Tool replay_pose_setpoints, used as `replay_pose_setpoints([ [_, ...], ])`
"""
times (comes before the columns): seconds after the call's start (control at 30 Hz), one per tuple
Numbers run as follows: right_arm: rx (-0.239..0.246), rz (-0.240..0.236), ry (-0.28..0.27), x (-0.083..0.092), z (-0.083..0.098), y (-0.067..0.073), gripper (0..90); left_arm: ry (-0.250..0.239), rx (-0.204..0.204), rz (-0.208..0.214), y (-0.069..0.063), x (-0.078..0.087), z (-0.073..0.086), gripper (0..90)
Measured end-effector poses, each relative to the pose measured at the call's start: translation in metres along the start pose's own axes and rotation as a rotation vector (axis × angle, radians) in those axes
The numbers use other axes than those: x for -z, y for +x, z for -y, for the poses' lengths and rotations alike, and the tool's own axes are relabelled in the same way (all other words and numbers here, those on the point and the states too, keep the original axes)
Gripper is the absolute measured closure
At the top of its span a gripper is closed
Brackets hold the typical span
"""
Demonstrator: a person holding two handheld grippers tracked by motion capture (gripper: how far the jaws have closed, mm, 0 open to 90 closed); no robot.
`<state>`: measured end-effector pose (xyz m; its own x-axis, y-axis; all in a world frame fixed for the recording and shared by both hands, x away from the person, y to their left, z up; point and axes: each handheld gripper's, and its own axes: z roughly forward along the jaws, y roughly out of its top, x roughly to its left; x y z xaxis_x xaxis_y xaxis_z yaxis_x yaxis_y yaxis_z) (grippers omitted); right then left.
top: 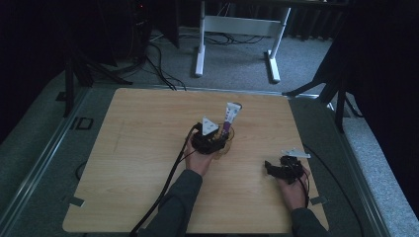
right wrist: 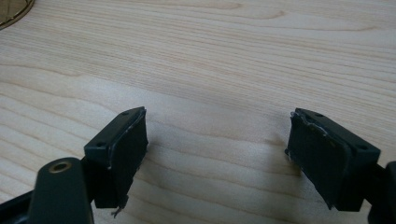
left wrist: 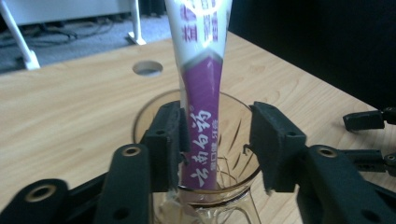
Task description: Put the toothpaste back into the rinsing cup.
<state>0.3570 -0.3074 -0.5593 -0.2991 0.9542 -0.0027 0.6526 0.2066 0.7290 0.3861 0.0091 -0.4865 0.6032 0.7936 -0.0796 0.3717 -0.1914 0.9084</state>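
1. A pale wood tabletop (top: 148, 163) is standing in a dim room, with grey carpet and a white desk frame (top: 237, 29) lying beyond its far edge.
2. The left hand-held gripper (left wrist: 217, 135) is hovering at the rim of a glass cup (left wrist: 238, 140), its jaws standing apart around a toothpaste tube (left wrist: 201, 121); one pad is just beside the tube, the other is well clear, so nothing is being gripped.
3. The tube is standing upright in the cup near the middle of the tabletop, its flat crimped end pointing up.
4. Handling judgement: the tube is looking light, soft and glossy, so it is likely denting and slipping under a hard pinch; its flat purple faces above the rim are offering the best hold.
5. The cup is appearing clear, rigid, breakable and easy to tip; it is best left untouched.
6. The right hand-held gripper (right wrist: 217, 158) is resting wide and empty over bare wood, well apart.
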Motion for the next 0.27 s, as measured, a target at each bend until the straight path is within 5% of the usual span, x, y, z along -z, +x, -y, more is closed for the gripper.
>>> replay_pose_setpoints([
  [0.27, 0.003, 0.001, -0.001, 0.000, 0.000, 0.000, 19.8, -0.023, 0.067, -0.058, 0.023, 0.024, 0.004, 45.8],
])
